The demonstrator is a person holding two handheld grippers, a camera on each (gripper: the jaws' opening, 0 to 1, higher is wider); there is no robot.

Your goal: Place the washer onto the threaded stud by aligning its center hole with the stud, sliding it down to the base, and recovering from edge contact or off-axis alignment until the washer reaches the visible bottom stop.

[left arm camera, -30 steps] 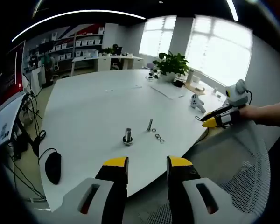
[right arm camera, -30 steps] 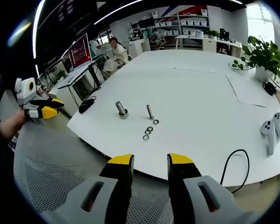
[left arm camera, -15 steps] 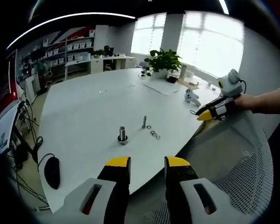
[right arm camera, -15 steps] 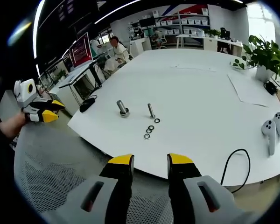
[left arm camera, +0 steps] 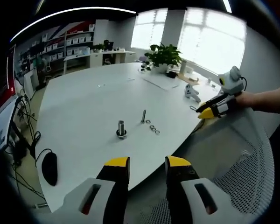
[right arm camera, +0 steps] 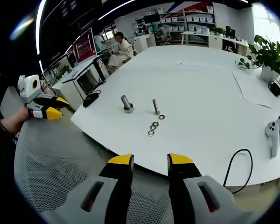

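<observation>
Four small metal washers [right arm camera: 154, 126] lie on the white table [right arm camera: 205, 93], three strung in a loose row and one just beside the base of the slim threaded stud [right arm camera: 155, 106], which stands upright with its long axis vertical. A thicker bolt with a wide collar [right arm camera: 126, 103] stands nearby. Both grippers hang off the table's near edge, well apart from the parts: the right gripper [right arm camera: 150, 163] points almost straight at the washers ahead of its yellow-tipped jaws, which stand slightly parted on nothing; the left gripper [left arm camera: 147, 164], likewise ajar and empty, sees them ahead too [left arm camera: 152, 128]. Neither looks clearly nearer.
</observation>
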